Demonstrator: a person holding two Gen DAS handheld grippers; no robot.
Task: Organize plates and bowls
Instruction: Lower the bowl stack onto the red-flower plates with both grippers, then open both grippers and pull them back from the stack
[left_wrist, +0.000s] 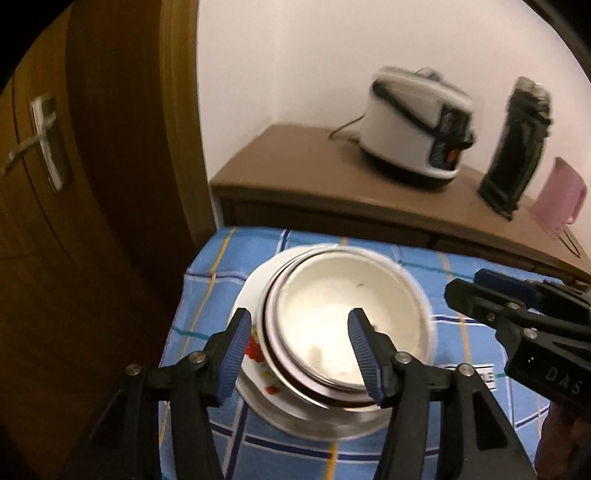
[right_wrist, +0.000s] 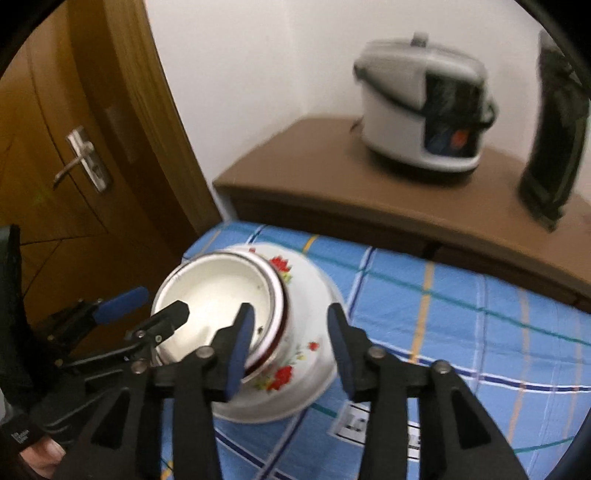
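A stack of nested bowls stands on the blue checked tablecloth (right_wrist: 461, 314). The outer one is a white bowl with red flowers (right_wrist: 306, 306), and inside it sit a brown-rimmed bowl and a plain white bowl (right_wrist: 218, 295). In the left wrist view the white bowl (left_wrist: 343, 295) fills the middle. My left gripper (left_wrist: 299, 350) is open, its pads astride the stack's left rim without pressing it. My right gripper (right_wrist: 290, 347) is open too, with the flowered bowl's right rim between its pads. Each gripper shows in the other's view: the right gripper (left_wrist: 476, 286) and the left gripper (right_wrist: 155, 304).
Behind the table stands a brown cabinet (right_wrist: 317, 173) with a white rice cooker (right_wrist: 421, 107), a dark tall container (left_wrist: 517, 147) and a pink box (left_wrist: 557, 195). A wooden door with a metal handle (right_wrist: 83, 162) is close on the left. A printed label (right_wrist: 354, 421) lies on the cloth.
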